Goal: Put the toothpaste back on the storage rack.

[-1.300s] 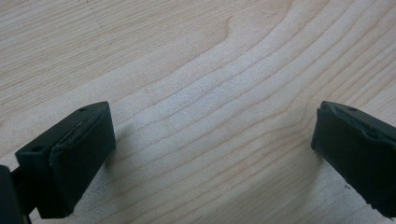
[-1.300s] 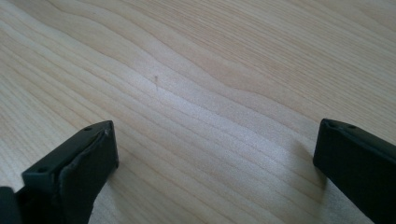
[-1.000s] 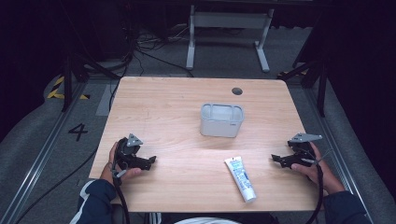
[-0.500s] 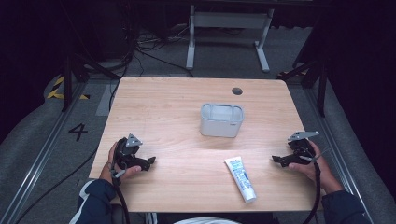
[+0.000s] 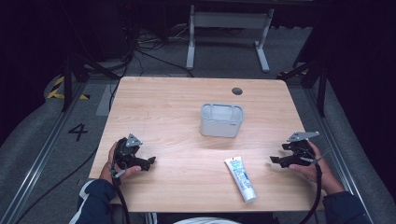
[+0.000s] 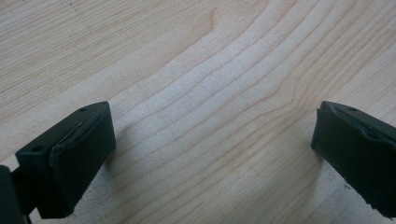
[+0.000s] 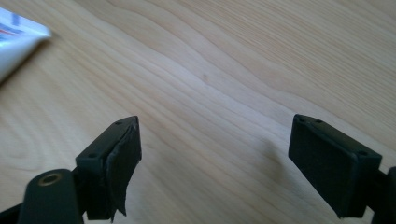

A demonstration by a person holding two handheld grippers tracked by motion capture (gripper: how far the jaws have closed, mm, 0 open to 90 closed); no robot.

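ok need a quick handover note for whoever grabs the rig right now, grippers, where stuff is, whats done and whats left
Left gripper: open, nothing between its jaws, low over bare wood at the table's near left.
Right gripper: open with nothing between the jaws, which have just been closing; near the right edge, pointing toward the tube.
Toothpaste tube: lying flat near the front edge, apart from both grippers.
Grey container: upright mid-table, beyond the tube; nothing visible inside it from the high view.
Done: nothing picked up so far.
Left: probably grasp the tube with the right gripper, perhaps to put it in the container.
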